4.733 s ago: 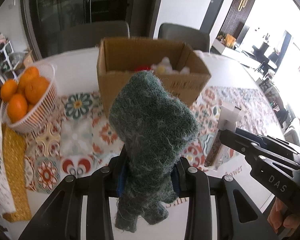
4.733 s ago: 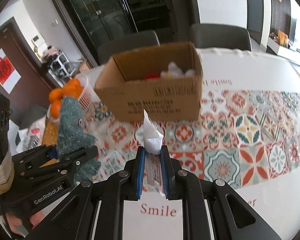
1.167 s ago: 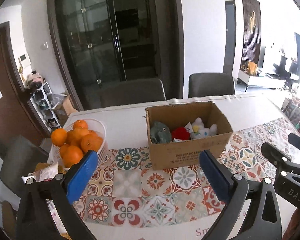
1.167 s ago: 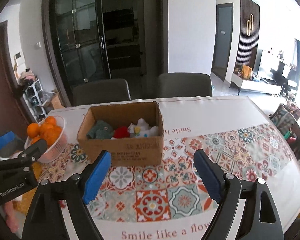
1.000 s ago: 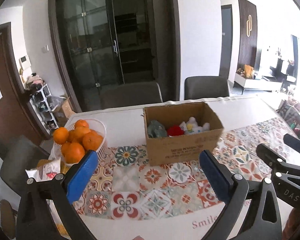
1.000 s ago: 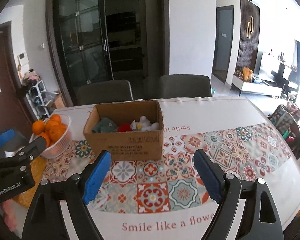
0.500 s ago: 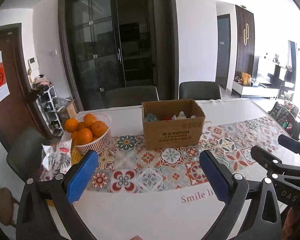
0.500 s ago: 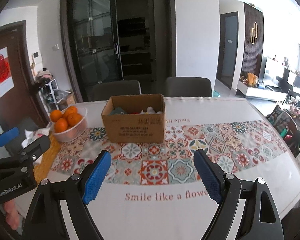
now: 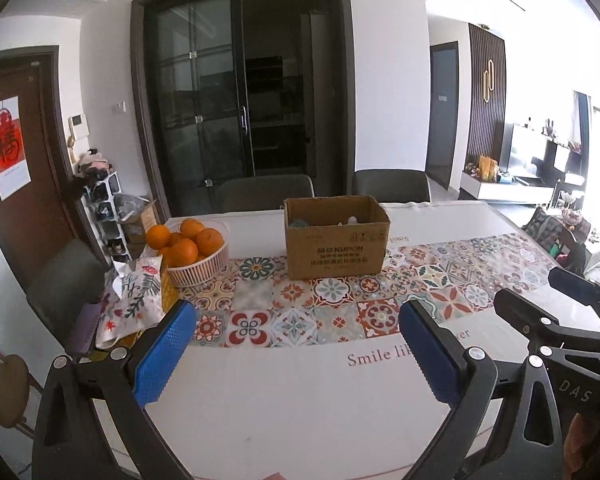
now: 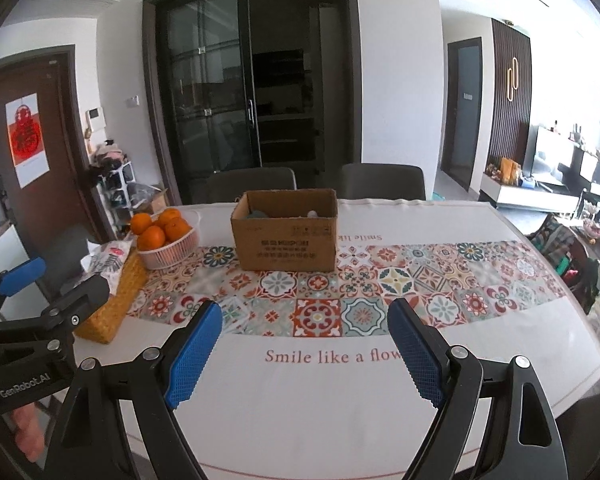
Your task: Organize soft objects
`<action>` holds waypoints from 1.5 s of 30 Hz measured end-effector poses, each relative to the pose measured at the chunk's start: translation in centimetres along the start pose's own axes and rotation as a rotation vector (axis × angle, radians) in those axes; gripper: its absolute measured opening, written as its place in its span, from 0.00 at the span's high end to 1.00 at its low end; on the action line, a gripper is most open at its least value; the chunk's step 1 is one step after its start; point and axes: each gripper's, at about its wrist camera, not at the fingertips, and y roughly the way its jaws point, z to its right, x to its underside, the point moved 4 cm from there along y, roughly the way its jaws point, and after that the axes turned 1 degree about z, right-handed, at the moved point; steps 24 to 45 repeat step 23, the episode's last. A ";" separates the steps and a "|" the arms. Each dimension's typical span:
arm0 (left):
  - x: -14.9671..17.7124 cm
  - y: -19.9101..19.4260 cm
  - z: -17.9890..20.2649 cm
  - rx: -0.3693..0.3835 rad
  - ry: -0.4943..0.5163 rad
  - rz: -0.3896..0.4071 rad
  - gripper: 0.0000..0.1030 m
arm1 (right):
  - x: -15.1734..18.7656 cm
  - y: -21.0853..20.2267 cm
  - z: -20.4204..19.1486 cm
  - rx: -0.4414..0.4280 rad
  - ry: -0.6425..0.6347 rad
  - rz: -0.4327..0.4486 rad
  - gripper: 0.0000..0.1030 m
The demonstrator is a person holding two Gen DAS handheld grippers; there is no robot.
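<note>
Left gripper: our left black two-finger gripper with blue pads (image 9: 298,342) is spread wide with nothing between its fingers; it hangs over the near white part of the table.
Right gripper: our right black two-finger gripper with blue pads (image 10: 305,346) is likewise released and empty, near the "Smile like a flower" lettering.
Soft objects: we see only a grey-green plush bit (image 9: 299,223) and a small white tip (image 9: 353,220) above the rim of the brown open-topped cardboard box (image 9: 336,254); the rest is hidden by the wall.
Box: it stands far from us on the patterned tile-print table runner (image 10: 400,280), well apart from both grippers.
Neighbours: a white ribbed basket of oranges (image 9: 192,248) sits left of the box; a floral cloth pouch (image 9: 134,296) lies nearer, at the left edge.
Progress: we judge the sorting done or nearly so; nothing soft lies loose on the runner.
Risk: if we reach again, a wide finger could catch the box wall and shove it; a left-hand sweep could tip the basket.
</note>
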 end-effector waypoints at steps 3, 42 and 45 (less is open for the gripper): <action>0.2 -1.2 0.1 0.005 0.002 0.007 0.00 | 0.2 -1.2 -0.2 -0.003 0.000 0.013 0.17; 0.3 -3.0 0.3 0.021 0.008 0.026 0.00 | 0.8 -3.4 -0.4 0.003 -0.002 0.033 0.15; 0.3 -3.0 0.3 0.021 0.008 0.026 0.00 | 0.8 -3.4 -0.4 0.003 -0.002 0.033 0.15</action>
